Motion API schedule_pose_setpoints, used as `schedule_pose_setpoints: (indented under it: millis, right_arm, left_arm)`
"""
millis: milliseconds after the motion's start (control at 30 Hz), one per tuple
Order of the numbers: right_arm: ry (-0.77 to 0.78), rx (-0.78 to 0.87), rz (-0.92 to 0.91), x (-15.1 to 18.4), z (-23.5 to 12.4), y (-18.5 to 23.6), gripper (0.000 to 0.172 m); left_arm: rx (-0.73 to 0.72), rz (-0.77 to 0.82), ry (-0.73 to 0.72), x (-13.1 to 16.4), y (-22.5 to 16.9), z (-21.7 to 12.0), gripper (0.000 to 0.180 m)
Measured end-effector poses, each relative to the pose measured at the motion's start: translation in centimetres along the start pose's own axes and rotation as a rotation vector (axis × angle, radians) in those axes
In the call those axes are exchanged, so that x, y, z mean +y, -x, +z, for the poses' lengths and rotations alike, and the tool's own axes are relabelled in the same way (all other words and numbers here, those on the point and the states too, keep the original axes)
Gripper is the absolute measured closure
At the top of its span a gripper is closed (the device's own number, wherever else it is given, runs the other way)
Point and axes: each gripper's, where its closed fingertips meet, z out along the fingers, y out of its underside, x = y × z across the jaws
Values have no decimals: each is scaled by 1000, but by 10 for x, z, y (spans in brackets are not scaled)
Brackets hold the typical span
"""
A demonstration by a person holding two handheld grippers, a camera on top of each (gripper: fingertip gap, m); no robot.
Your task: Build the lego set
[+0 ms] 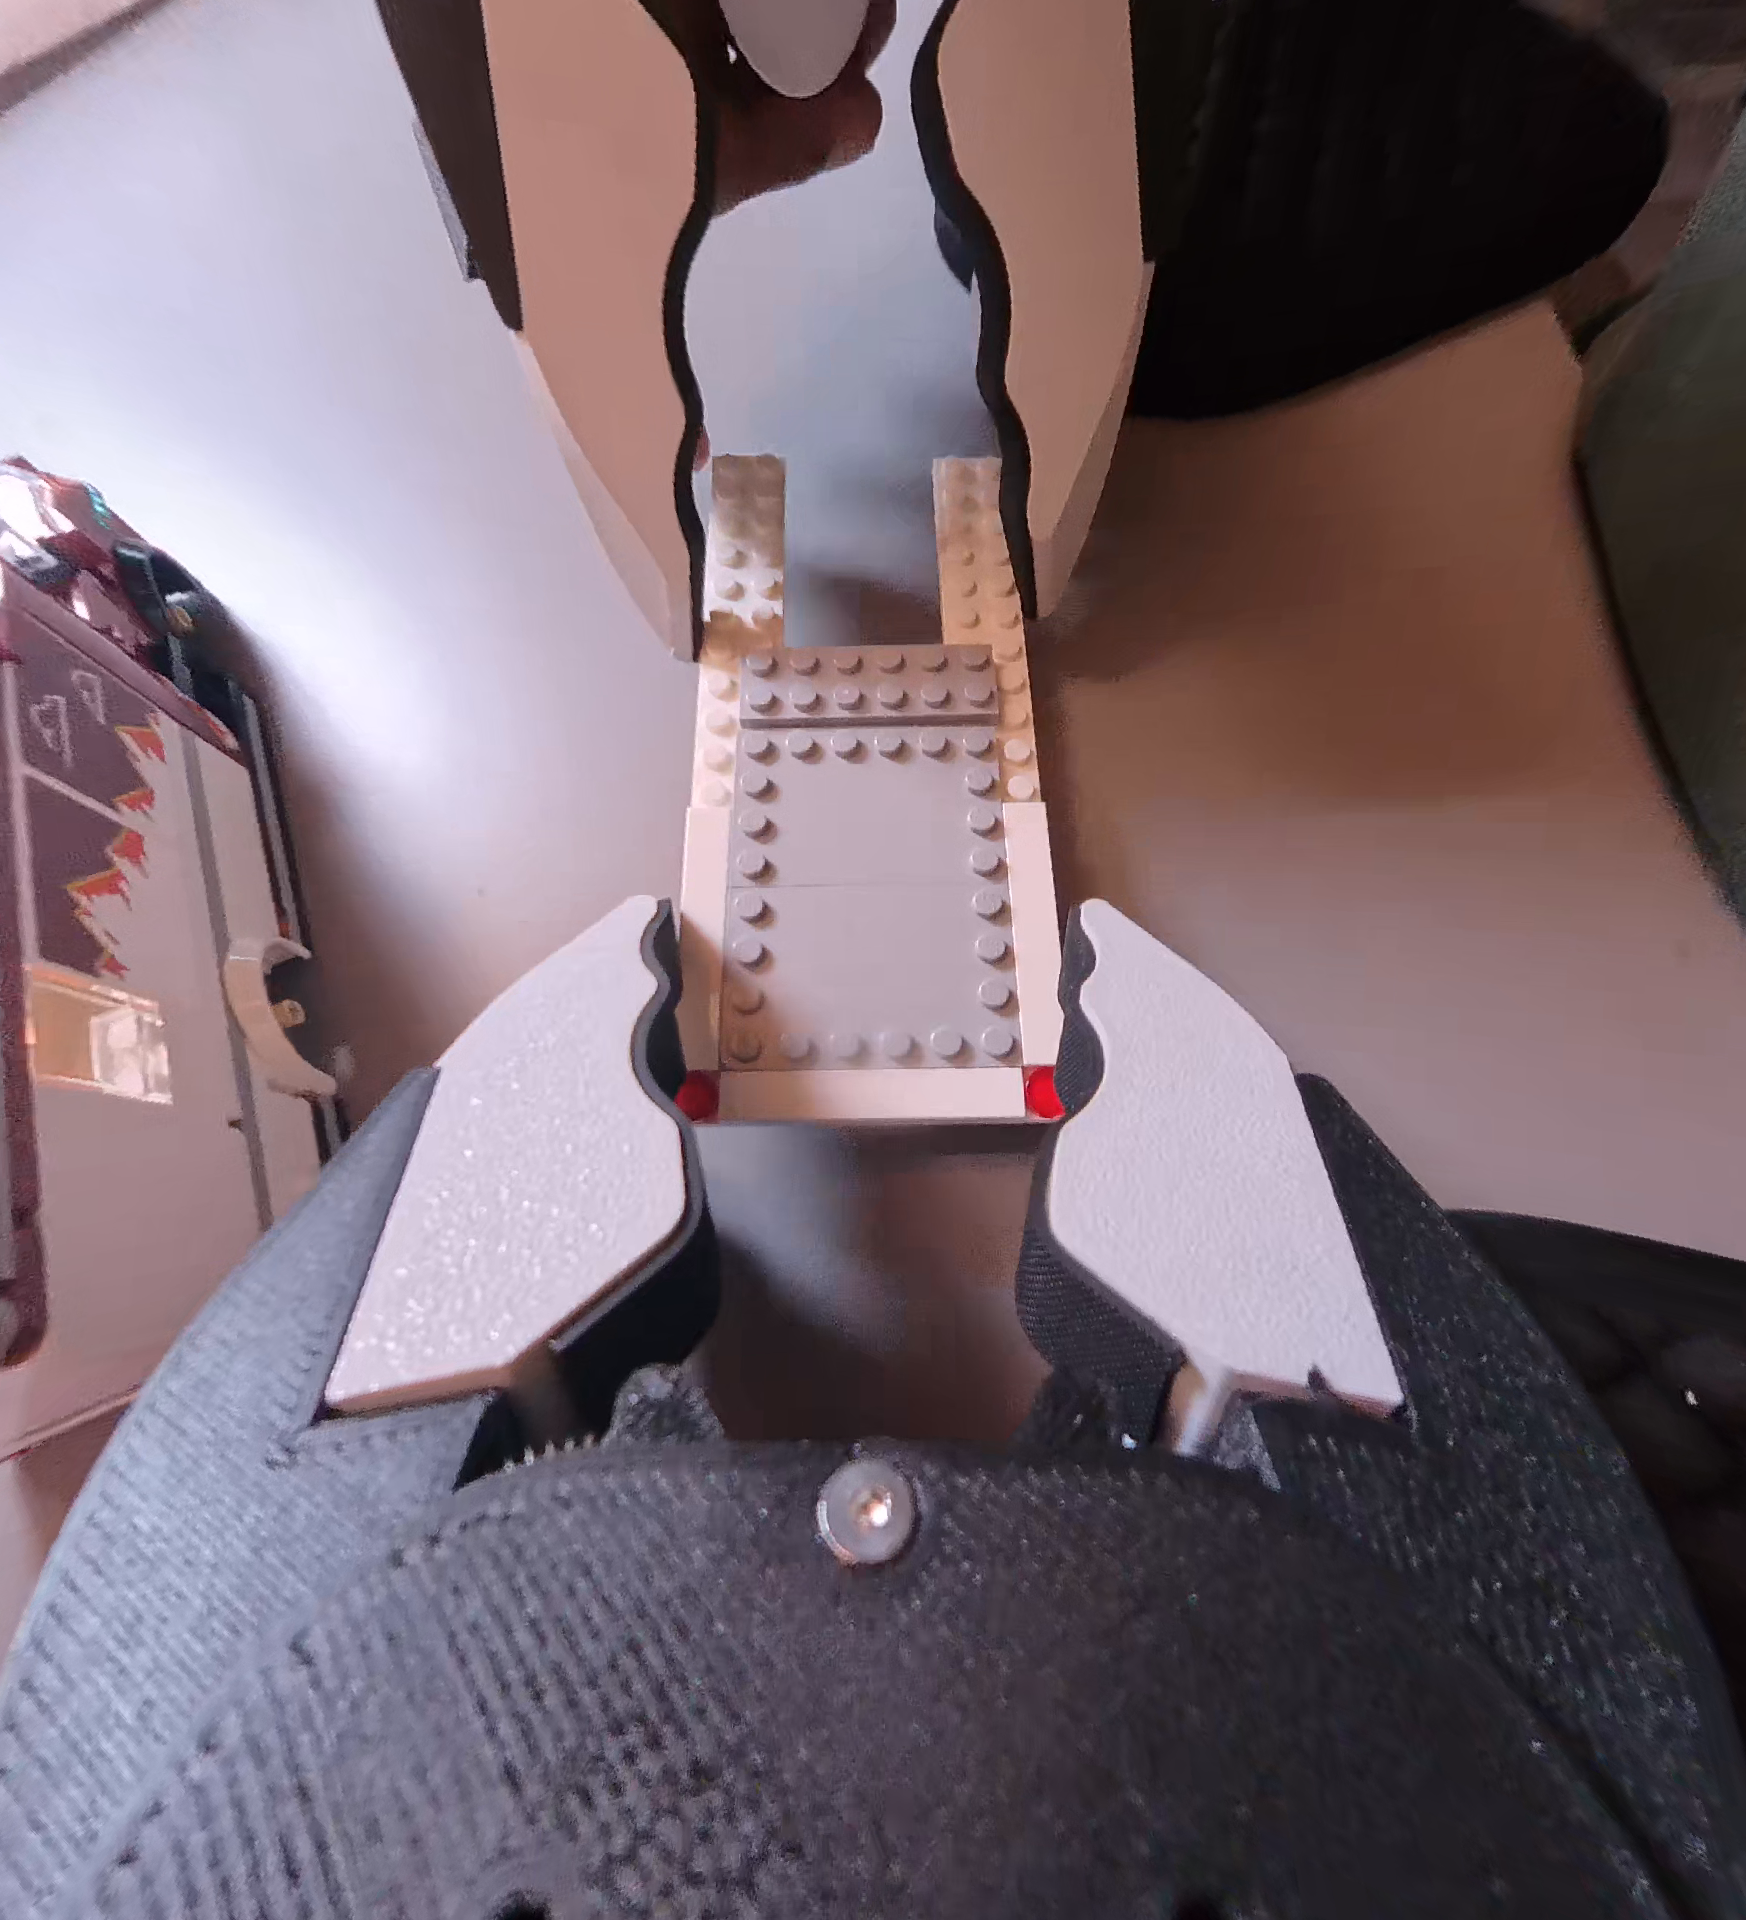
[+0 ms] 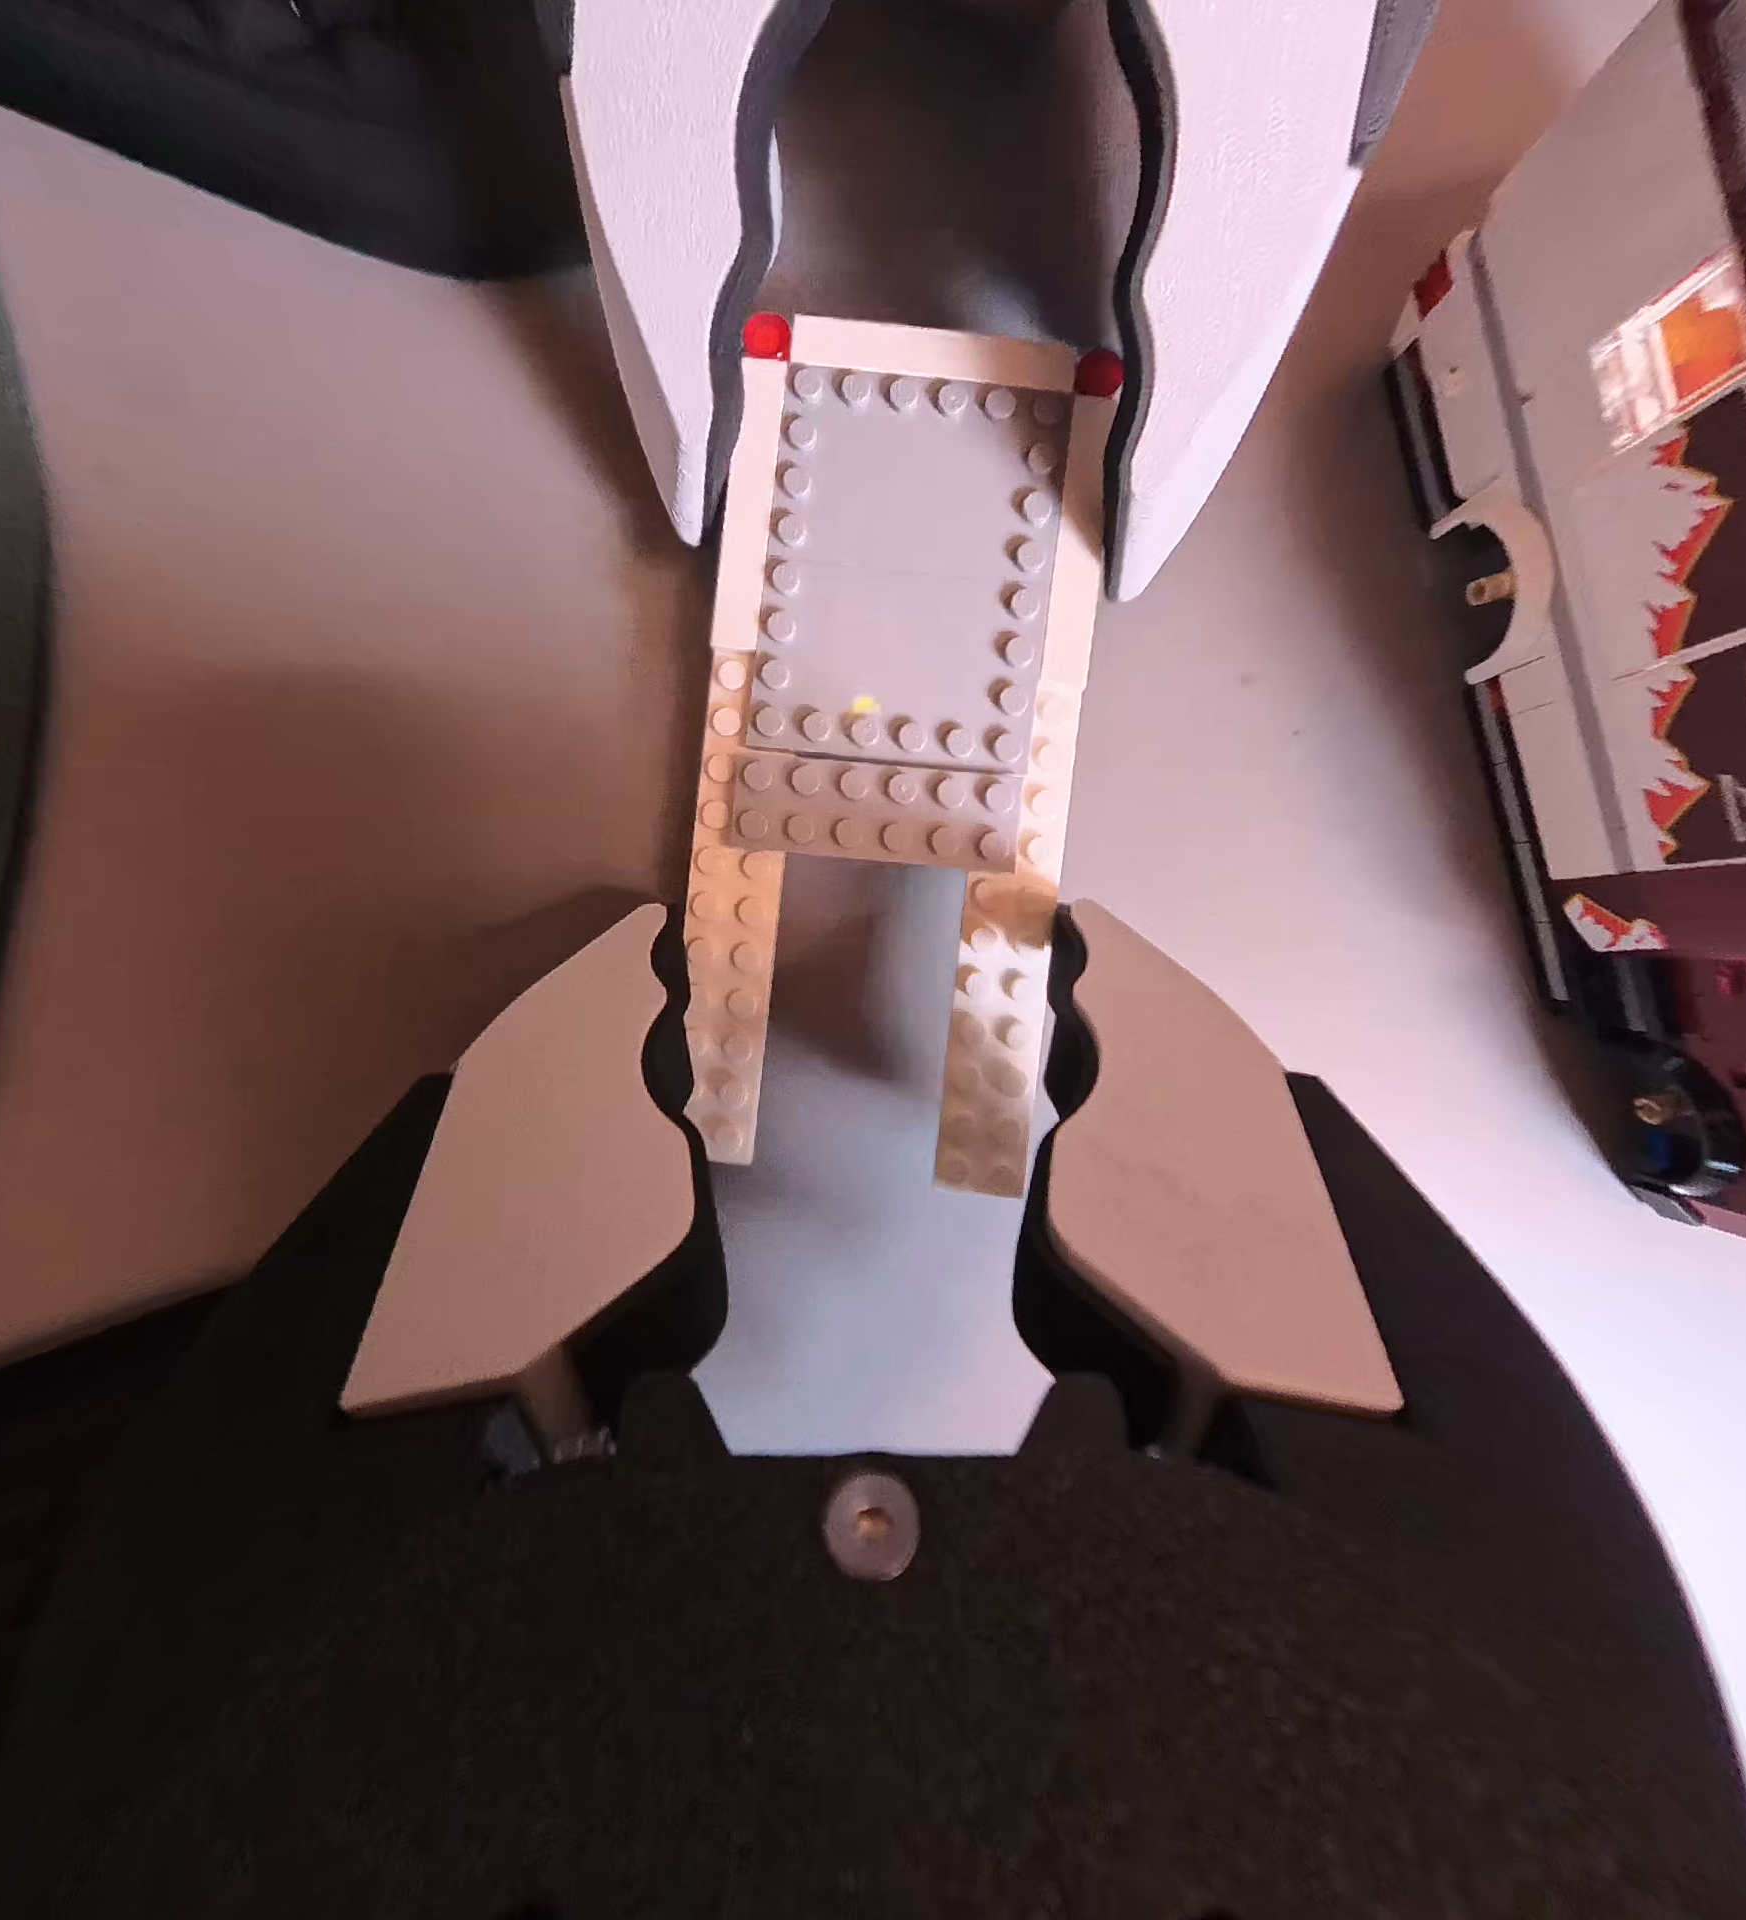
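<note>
**Brick Frame Clamped at Both Ends**

In the left wrist view, the left tool point(image 1: 869, 1023) is seen closed on the near end of a white-and-grey brick assembly point(image 1: 864, 883), its dark pads pressed against the white side walls beside two red studs point(image 1: 697, 1093). Past that, the grey studded plates are bordered by white bricks, and two white prongs reach to the far end, where the right tool point(image 1: 853, 540) is set against their outer edges. In the right wrist view, the same prongs are gripped between the right tool's fingers point(image 2: 1066, 997). The assembly is held just above the pale tabletop point(image 1: 1368, 727). To the side, a dark red and white brick vehicle point(image 2: 1679, 582) lies well apart.
</note>
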Motion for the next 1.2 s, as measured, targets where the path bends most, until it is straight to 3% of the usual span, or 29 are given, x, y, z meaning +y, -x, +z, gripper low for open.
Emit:
schedule_pose_setpoints:
  millis: [233,467,867,1067,1200]
  right_arm:
    - [-42,-44,16,-14,-29,0,106]
    - [-140,-107,89,-19,-35,3,110]
    - [-193,-205,274,11,-33,-4,109]
    - [-509,-455,608,4,-62,-10,109]
    - [-869,-417,916,-25,-81,-24,104]
  left_arm:
    - [18,-36,-138,-24,1,-11,110]
    - [21,-15,-204,-35,-3,-19,110]
    - [30,30,-201,-32,-8,-15,110]
    - [-37,15,-293,-46,5,-30,110]
    - [-145,-46,-392,-60,27,-52,110]
